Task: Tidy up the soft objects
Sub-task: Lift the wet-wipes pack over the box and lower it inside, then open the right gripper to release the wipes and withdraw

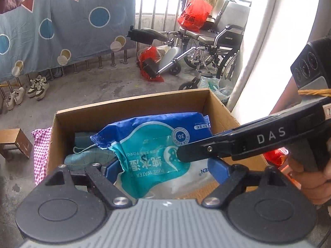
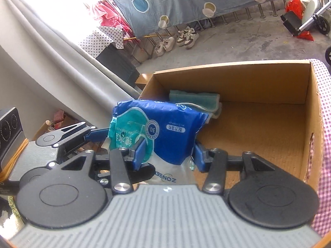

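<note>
Item: wet-wipes pack, glossy crinkled plastic film, blue and teal, pillow-shaped, printed "30". Held over the near-left corner of the cardboard box, long axis running 9 to 3 o'clock. Box contents: folded teal cloth at the back wall, 11 o'clock. Right tongs and left tongs each clamp the pack between blue pads.

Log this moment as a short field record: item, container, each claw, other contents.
item: blue and teal plastic wet-wipes pack, over the box opening
container: open brown cardboard box on the concrete floor
left claw: blue fingers on either side of the pack; grip unclear
right claw: blue fingers on either side of the pack; grip unclear
other contents: folded teal cloth at the box's far side
outside: pink checked fabric beside the box
</note>
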A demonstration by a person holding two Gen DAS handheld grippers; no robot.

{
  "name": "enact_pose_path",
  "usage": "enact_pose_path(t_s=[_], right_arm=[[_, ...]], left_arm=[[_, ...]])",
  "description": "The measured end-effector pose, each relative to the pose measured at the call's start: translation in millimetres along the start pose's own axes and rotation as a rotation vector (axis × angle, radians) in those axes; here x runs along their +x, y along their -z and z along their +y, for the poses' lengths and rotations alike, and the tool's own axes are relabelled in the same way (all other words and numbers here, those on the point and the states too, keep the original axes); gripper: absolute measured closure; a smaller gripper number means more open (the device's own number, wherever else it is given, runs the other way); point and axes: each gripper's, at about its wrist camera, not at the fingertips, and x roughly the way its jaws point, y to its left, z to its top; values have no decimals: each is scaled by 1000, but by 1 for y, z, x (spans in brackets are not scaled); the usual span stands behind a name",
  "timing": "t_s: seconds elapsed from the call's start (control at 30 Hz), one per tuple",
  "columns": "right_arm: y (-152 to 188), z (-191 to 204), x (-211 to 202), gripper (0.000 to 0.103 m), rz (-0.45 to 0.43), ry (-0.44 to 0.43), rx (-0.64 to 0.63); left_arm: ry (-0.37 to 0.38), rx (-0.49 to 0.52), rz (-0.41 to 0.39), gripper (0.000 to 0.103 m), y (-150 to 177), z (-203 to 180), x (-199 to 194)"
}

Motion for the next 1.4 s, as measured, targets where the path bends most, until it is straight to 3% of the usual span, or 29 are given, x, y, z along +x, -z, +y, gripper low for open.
enact_pose_path(t_s=[0.2,0.3,0.47,0.7,0.87,1.1,1.3,1.4], right_arm=[[-45,-81,45,56,125,141,85],[-56,-99,61,55,125,208,58],[-66,-105,77,50,90,286,-10],[-73,-101,70,43,19,290,-61],[-60,-76,25,41,-62,225,-67],[-19,-36,-60,36,-171,101,-62],[40,-13,-125,33,-243,-22,-28],[87,-1,-145,32,-262,-97,-7]], left_arm=[[81,-71,224,18,-36,16,117],[96,-125,270,17,-40,26,151],[16,-136,267,16,-39,33,180],[-11,-171,214,13,-42,39,177],[12,-227,153,13,-42,47,139],[48,-279,26,9,-28,62,40],[49,-316,-94,7,19,77,-64],[19,-305,-114,7,52,77,-94]])
